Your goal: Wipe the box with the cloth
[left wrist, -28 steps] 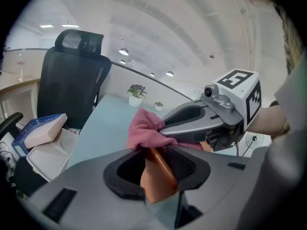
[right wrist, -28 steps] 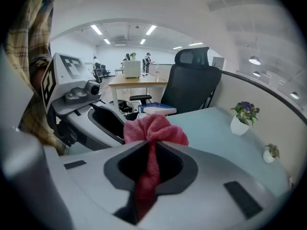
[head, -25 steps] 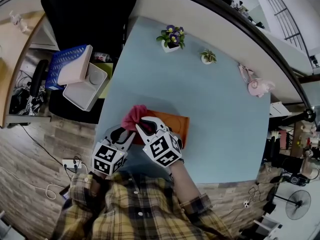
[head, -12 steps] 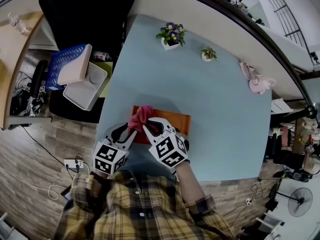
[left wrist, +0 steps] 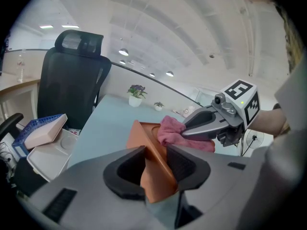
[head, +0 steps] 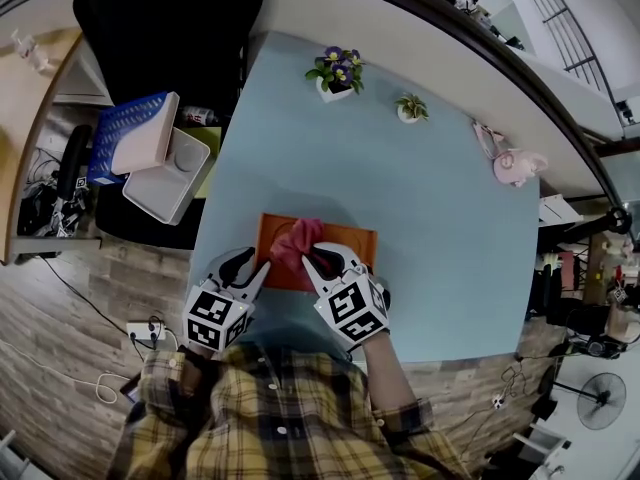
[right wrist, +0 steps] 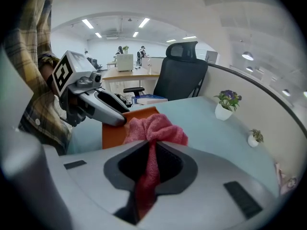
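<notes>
1. The right gripper [head: 315, 258] and its pink cloth [head: 297, 240] have slid rightward along the orange box [head: 355, 243], from its left end toward its middle. The left gripper [head: 250, 268] has kept its place.
2. The right gripper's fingers [right wrist: 170, 164] are pinched tight on a fold of the cloth. The cloth's bunched front rests on the box's top face.
3. The left gripper's fingers [left wrist: 184, 164] are clamped on the box's near left corner, with the thin wall standing between them.
4. The box lies flat on the light blue surface [head: 420, 198], near its front edge and just ahead of the person's plaid shirt [head: 270, 418].
5. A potted purple flower [head: 336, 73] and a small green plant [head: 410, 110] stand at the surface's far side, well apart from the box.
</notes>
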### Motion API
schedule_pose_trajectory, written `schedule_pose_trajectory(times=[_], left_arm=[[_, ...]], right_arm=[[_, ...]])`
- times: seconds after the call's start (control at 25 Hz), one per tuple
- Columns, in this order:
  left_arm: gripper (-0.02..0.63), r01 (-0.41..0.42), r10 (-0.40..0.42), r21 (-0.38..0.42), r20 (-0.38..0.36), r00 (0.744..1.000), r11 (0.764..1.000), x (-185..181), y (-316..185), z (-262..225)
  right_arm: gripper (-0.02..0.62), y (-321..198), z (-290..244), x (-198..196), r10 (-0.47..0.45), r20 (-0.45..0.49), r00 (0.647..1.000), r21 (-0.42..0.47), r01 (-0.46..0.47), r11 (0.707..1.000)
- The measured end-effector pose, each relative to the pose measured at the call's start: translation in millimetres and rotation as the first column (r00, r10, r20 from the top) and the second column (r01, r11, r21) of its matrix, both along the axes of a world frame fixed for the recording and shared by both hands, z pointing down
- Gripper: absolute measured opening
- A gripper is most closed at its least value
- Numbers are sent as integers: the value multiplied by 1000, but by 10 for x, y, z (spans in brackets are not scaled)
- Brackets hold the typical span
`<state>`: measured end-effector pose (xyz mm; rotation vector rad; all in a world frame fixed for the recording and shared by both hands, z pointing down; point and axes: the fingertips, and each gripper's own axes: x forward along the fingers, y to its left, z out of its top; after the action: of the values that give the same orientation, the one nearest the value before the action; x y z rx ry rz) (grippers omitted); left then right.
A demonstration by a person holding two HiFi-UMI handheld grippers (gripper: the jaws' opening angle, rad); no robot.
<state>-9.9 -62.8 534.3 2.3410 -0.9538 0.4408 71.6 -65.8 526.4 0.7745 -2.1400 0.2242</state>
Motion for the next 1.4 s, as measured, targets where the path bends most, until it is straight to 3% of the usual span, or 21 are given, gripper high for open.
schedule_pose_trajectory(times=[0.32,0.64,0.84,1.24,1.4], left_arm=[[135,2,-2,3,0,1000,1000,-12,-4,-2],[135,3,-3,6,8,1000,1000,-16,-5,-5],[135,5,-5,13,6,1000,1000,18,-44,-1],[135,4,-4,7,5,1000,1000,1,-9,-3],[135,7,-7,9,3,1000,1000,5,-15,-5]], right_arm=[[48,63,7,224,17,-58,998,1,-16,1000],[49,107,49,722,110,-151,982,-4,-112,994],[48,102,46,996,155,-232,960,18,-155,988],[49,221,-20,1182,184,-371,910,42,-182,982],[48,247,-81,1271,225,-335,915,48,-222,974]])
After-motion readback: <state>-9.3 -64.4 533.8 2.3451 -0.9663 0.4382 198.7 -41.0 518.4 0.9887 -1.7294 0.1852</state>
